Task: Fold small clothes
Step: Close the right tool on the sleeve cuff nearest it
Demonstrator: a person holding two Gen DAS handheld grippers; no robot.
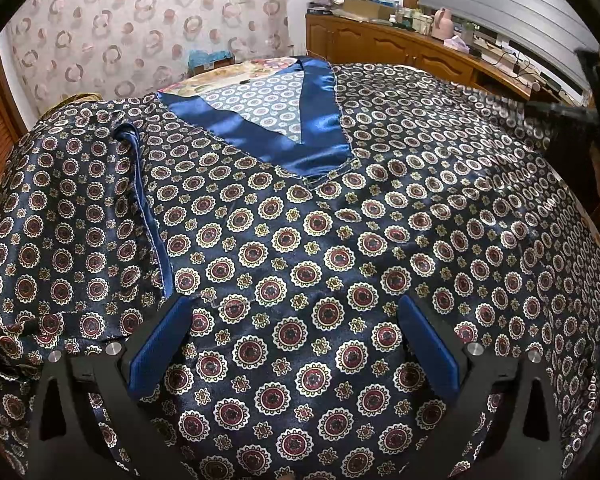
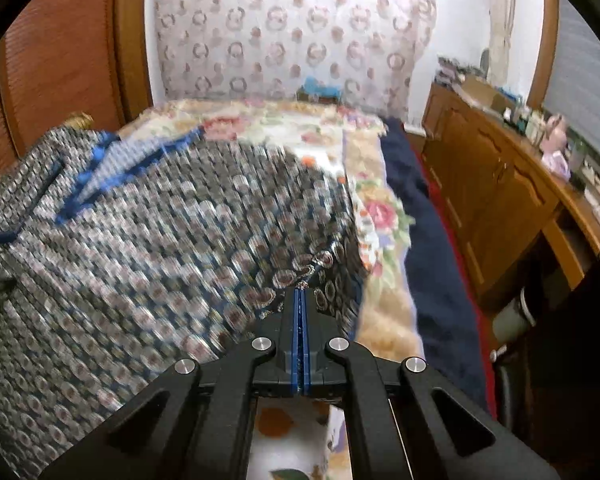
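Note:
A dark navy satin top [image 1: 300, 220] with a medallion print and a blue V-neck band [image 1: 320, 120] lies spread over the bed. Its left sleeve [image 1: 68, 216] is folded inward over the body. My left gripper [image 1: 292, 308] is open, its blue pads low over the front of the top with cloth between them. My right gripper [image 2: 301, 292] is shut on the right edge of the top [image 2: 160, 240] and lifts it off the bed; that view is motion-blurred. The right gripper also shows in the left wrist view [image 1: 580, 108] at the far right.
A floral bedspread [image 2: 284, 128] covers the bed, with a navy blanket [image 2: 432, 248] along its right side. A wooden sideboard [image 2: 492, 184] with clutter stands to the right. A patterned curtain [image 1: 148, 28] hangs behind. A wooden headboard [image 2: 60, 52] is at left.

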